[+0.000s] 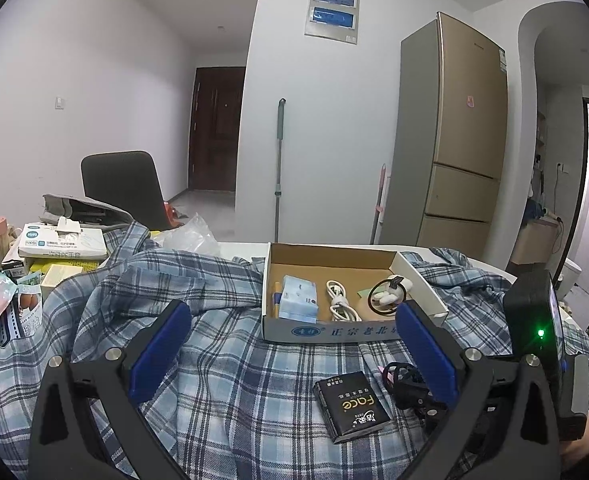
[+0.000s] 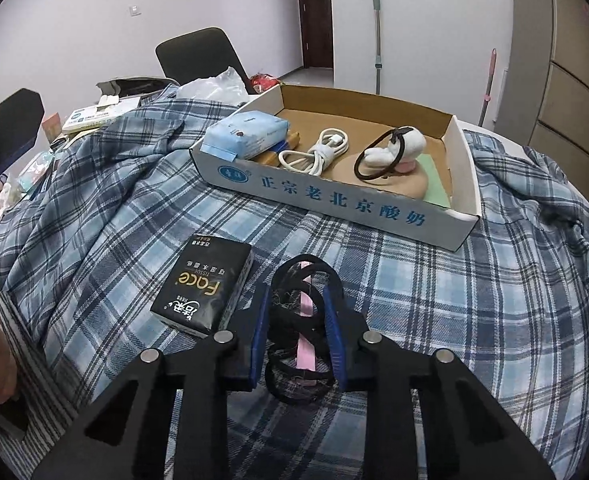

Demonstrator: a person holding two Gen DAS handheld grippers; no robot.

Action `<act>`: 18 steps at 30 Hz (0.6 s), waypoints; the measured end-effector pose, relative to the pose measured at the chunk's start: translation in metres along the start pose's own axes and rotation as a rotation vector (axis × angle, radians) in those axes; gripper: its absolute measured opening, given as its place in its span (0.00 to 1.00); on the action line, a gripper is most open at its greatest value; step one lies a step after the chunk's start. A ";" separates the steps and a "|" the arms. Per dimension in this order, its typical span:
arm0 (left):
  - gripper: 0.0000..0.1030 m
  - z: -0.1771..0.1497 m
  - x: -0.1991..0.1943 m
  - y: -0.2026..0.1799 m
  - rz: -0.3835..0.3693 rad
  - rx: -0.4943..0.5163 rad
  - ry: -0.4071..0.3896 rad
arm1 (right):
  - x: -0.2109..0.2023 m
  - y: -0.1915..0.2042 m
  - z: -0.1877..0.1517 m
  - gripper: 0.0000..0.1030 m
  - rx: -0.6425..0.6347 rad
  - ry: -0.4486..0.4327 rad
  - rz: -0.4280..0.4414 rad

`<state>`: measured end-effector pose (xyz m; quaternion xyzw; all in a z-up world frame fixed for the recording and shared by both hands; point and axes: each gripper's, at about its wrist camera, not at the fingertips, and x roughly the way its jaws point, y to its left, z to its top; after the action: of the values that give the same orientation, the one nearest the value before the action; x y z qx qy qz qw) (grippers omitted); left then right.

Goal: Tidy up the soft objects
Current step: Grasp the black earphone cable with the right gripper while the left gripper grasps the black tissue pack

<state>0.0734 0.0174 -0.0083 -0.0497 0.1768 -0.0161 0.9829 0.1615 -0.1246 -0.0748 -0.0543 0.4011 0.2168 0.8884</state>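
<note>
A bundle of black hair ties on a pink card (image 2: 300,320) lies on the blue plaid shirt (image 2: 106,216) spread over the table. My right gripper (image 2: 298,300) is shut on it, a blue pad pressing each side. The bundle (image 1: 404,384) also shows in the left wrist view, behind one finger of my left gripper (image 1: 293,312), which hangs open and empty above the shirt (image 1: 222,368). A black "Face" tissue pack (image 2: 202,292) (image 1: 350,406) lies just left of the bundle. Beyond stands an open cardboard box (image 2: 342,202) (image 1: 334,249).
The box holds a blue tissue pack (image 2: 248,134), a coiled white cable (image 2: 314,154) and a black hair tie around a white soft item (image 2: 390,152). Packets and a glove box (image 1: 62,238) crowd the table's left side. A dark chair (image 1: 122,184) stands behind.
</note>
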 end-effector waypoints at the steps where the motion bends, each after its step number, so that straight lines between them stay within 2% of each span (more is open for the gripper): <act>1: 1.00 0.000 0.000 0.000 0.000 -0.001 0.000 | 0.001 0.000 0.000 0.25 0.003 0.001 0.003; 4: 1.00 0.000 0.000 0.000 0.000 0.000 0.000 | 0.007 -0.003 0.001 0.30 0.018 0.029 0.006; 7: 1.00 0.000 0.000 0.000 0.001 0.000 0.000 | 0.008 -0.005 0.000 0.48 0.023 0.034 -0.001; 11: 1.00 0.000 0.001 0.002 0.002 0.002 0.001 | 0.011 -0.005 0.000 0.47 0.023 0.048 0.002; 12: 1.00 0.000 0.001 0.001 0.003 0.001 0.000 | 0.013 -0.006 -0.001 0.45 0.025 0.058 0.002; 13: 1.00 0.000 0.001 0.001 0.002 0.003 0.000 | 0.015 -0.007 -0.001 0.31 0.029 0.066 0.006; 15: 1.00 0.000 0.001 0.001 0.003 0.007 0.001 | 0.011 -0.008 -0.001 0.15 0.033 0.048 0.003; 16: 1.00 0.000 0.001 0.001 0.002 0.008 0.001 | 0.006 -0.007 -0.001 0.10 0.033 0.022 -0.005; 18: 1.00 0.000 0.001 0.001 0.002 0.007 0.000 | -0.005 -0.007 0.000 0.08 0.030 -0.032 -0.006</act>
<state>0.0747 0.0184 -0.0092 -0.0460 0.1766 -0.0156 0.9831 0.1612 -0.1328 -0.0720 -0.0386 0.3898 0.2090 0.8961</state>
